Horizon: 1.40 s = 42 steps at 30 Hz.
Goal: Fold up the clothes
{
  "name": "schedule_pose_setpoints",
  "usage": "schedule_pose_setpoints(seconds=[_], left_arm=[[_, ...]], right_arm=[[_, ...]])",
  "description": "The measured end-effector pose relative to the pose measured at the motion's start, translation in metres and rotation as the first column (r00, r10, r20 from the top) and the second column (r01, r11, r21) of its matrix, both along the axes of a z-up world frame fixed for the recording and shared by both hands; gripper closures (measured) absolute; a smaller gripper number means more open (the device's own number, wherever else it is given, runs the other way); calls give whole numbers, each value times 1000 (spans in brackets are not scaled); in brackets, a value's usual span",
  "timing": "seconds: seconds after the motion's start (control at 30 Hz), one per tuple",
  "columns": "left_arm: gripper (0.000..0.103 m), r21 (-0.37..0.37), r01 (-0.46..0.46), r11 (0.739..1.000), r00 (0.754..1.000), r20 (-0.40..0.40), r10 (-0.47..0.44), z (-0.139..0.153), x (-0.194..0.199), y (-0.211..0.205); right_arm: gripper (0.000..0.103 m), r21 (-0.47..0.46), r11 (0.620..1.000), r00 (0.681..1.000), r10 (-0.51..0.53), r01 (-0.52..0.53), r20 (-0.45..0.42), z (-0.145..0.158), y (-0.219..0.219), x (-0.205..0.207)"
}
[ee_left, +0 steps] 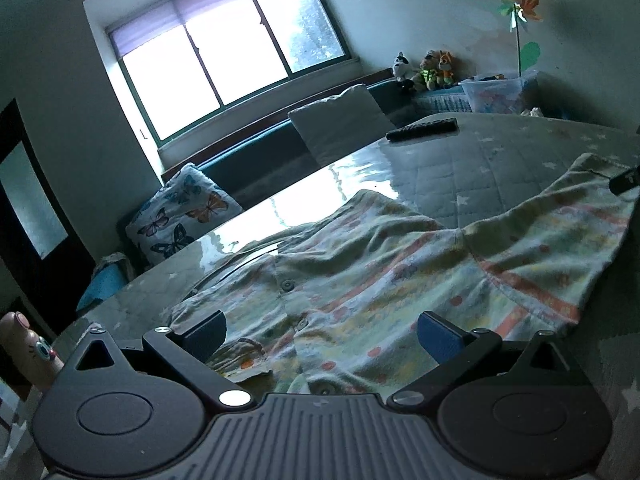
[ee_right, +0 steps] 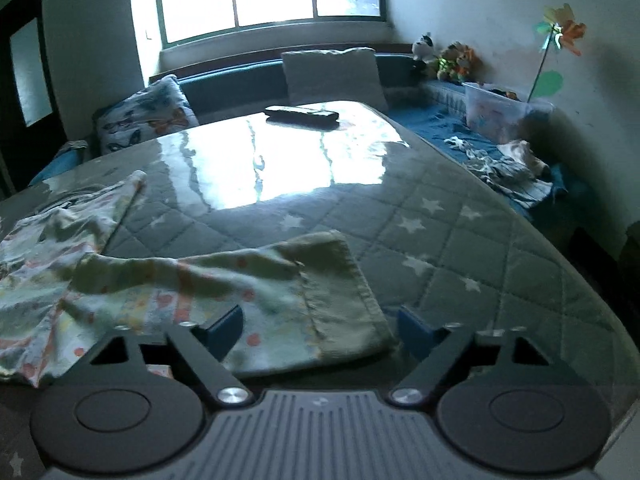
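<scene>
A pale children's shirt (ee_left: 360,276) with orange stripes, dots and buttons lies crumpled on the table (ee_left: 500,160). My left gripper (ee_left: 320,336) is open just above the shirt's buttoned front, fingers wide apart with cloth lying between them. One sleeve (ee_right: 280,292) stretches out to the right, and its green cuff (ee_right: 352,320) lies between the fingers of my right gripper (ee_right: 320,332). That gripper is open: the pads do not press on the cuff. The shirt's body (ee_right: 44,252) is at the left of the right wrist view.
The table (ee_right: 460,260) has a grey quilted star cover under a glossy sheet. A black remote (ee_right: 302,116) lies at its far side. Behind it a bench holds pillows (ee_right: 332,74), a clear plastic box (ee_right: 500,114), plush toys and loose clothes (ee_right: 504,168). A pink bottle (ee_left: 24,348) stands at left.
</scene>
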<state>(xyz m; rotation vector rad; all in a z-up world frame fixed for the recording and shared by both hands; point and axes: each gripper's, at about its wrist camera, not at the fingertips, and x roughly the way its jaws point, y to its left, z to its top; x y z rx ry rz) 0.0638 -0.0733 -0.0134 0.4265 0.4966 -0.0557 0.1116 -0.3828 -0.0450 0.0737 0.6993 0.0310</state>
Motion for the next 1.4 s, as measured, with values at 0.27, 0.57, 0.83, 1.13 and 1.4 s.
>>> schedule_pose_setpoints(seconds=[0.27, 0.57, 0.83, 1.13, 1.4], left_arm=[[0, -19, 7, 1000, 999, -38, -8, -3, 5, -15], [0, -25, 70, 997, 996, -58, -71, -10, 3, -36], [0, -16, 110, 994, 991, -73, -111, -21, 1, -49], [0, -37, 112, 993, 992, -52, -114, -18, -3, -44], [0, -111, -21, 994, 1000, 7, 22, 5, -15, 16]], right_arm=[[58, -31, 999, 999, -32, 32, 11, -1, 3, -4], [94, 74, 995, 997, -67, 63, 45, 7, -6, -6], [95, 130, 990, 992, -72, 58, 106, 29, -11, -2], [95, 133, 990, 978, 16, -45, 207, 73, 10, -5], [95, 137, 967, 944, 172, -217, 282, 114, 64, -7]])
